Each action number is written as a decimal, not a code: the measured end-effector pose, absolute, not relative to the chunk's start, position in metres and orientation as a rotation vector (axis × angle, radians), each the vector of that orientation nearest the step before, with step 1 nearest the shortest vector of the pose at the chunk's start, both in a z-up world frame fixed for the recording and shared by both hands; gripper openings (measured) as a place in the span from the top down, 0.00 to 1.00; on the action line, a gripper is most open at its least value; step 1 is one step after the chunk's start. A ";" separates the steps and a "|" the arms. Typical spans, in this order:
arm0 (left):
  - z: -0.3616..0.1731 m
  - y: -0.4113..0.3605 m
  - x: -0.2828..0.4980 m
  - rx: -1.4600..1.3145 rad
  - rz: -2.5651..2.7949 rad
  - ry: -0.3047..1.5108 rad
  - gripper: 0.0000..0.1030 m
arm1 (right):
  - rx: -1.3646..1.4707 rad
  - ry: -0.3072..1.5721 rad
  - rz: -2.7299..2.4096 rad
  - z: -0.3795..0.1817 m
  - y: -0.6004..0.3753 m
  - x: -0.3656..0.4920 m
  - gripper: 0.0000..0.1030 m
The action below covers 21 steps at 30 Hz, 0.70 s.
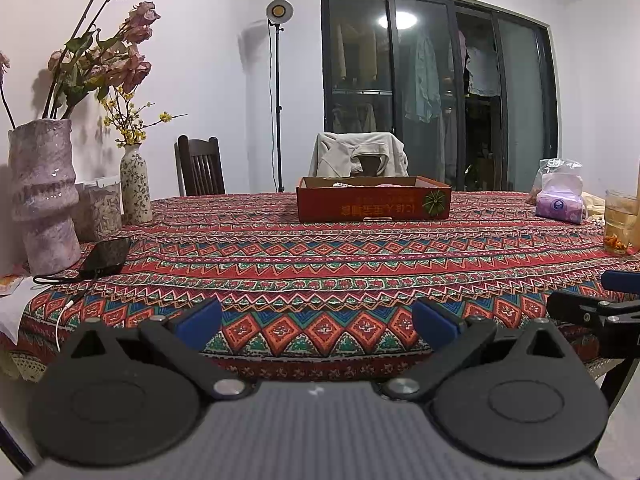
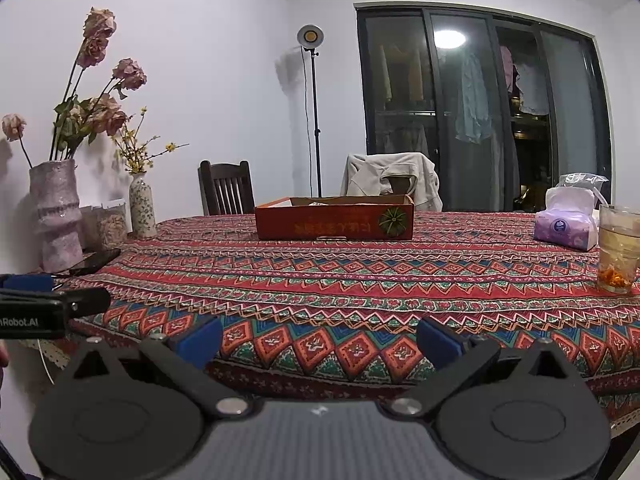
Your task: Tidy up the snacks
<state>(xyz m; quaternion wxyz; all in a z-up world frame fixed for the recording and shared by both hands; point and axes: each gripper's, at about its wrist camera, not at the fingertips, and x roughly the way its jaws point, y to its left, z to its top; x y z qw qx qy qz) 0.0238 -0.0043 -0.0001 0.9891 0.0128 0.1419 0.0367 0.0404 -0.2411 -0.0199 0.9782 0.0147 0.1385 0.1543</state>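
At the far left of the table [image 1: 360, 264] we see a tall mottled vase [image 1: 42, 192] with dried pink roses, and a dark phone [image 1: 106, 256] lying flat near its base with a cable running from it. Next come clear containers [image 1: 100, 208] and a small patterned vase [image 1: 135, 188] holding yellow sprigs. Our left gripper [image 1: 318, 322] hangs at the near edge of the patterned cloth, its blue-padded fingers [image 1: 200, 322] spread wide with nothing between them. The red cardboard tray [image 1: 374, 204] sits in the middle of the far side of the table, well apart from both grippers; pale items lie inside it, but we cannot tell what they are. Behind it stands a chair draped with a light jacket [image 1: 360, 154]. Our right gripper [image 2: 318, 342] is likewise spread and empty at the near edge. Toward the right we find a purple tissue pack [image 2: 566, 224], then a glass [image 2: 618, 252] of pale liquid.
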 end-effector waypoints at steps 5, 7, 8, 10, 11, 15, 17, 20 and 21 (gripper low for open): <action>0.000 -0.004 0.024 0.028 0.073 0.284 0.00 | 0.029 0.279 0.311 -0.020 -0.242 0.040 0.00; 0.000 -0.004 0.024 0.028 0.071 0.284 0.00 | 0.034 0.275 0.310 -0.020 -0.242 0.039 0.00; -0.001 -0.004 0.024 0.028 0.070 0.284 0.00 | 0.038 0.274 0.310 -0.019 -0.243 0.039 0.00; -0.001 -0.004 0.024 0.030 0.070 0.282 0.00 | 0.044 0.276 0.315 -0.019 -0.245 0.040 0.00; -0.001 -0.005 0.023 0.031 0.070 0.282 0.00 | 0.048 0.277 0.317 -0.019 -0.245 0.040 0.00; -0.001 -0.005 0.023 0.030 0.070 0.282 0.00 | 0.051 0.277 0.317 -0.019 -0.245 0.040 0.00; -0.001 -0.005 0.023 0.030 0.069 0.282 0.00 | 0.047 0.277 0.319 -0.020 -0.244 0.039 0.00; -0.001 -0.005 0.023 0.031 0.070 0.282 0.00 | 0.035 0.275 0.321 -0.020 -0.243 0.038 0.00; -0.001 -0.005 0.023 0.030 0.069 0.282 0.00 | 0.030 0.276 0.322 -0.021 -0.242 0.038 0.00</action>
